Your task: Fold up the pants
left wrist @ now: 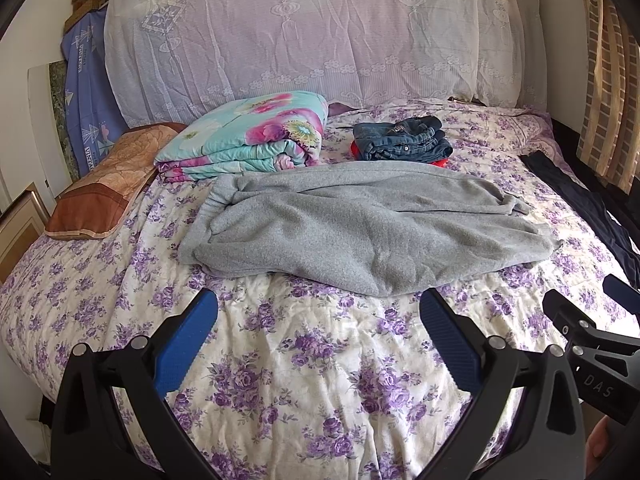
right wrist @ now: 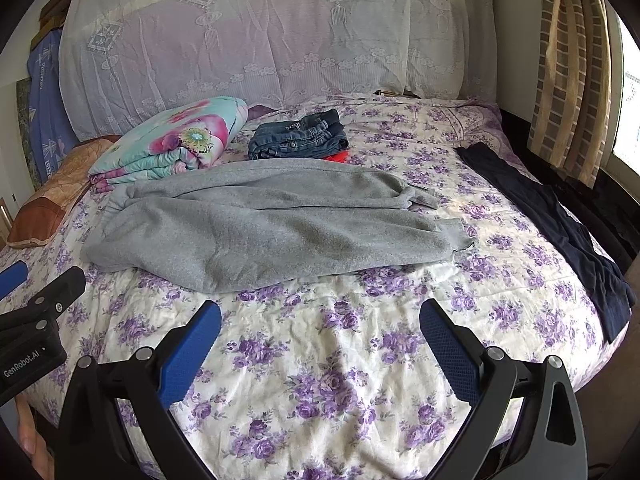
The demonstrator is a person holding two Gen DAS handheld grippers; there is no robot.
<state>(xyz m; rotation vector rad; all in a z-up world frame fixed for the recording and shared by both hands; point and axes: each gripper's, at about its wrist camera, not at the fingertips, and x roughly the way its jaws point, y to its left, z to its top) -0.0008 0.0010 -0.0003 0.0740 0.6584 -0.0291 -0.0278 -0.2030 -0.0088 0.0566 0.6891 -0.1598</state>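
Observation:
Grey fleece pants [left wrist: 360,224] lie sideways on the bed, folded lengthwise with one leg on the other, waistband at the left, cuffs at the right; they also show in the right wrist view [right wrist: 264,224]. My left gripper [left wrist: 318,312] is open and empty, just short of the pants' near edge. My right gripper [right wrist: 320,322] is open and empty, also near that edge, further right. The right gripper's tip shows at the right edge of the left wrist view [left wrist: 580,320]; the left one shows at the left edge of the right wrist view [right wrist: 40,300].
The bed has a purple floral sheet [left wrist: 320,380]. Behind the pants lie a folded floral quilt [left wrist: 248,136], folded jeans [left wrist: 404,140] on something red, and a brown pillow [left wrist: 104,184]. A dark garment [right wrist: 560,224] lies along the right edge. A lace-covered headboard [left wrist: 312,40] stands behind.

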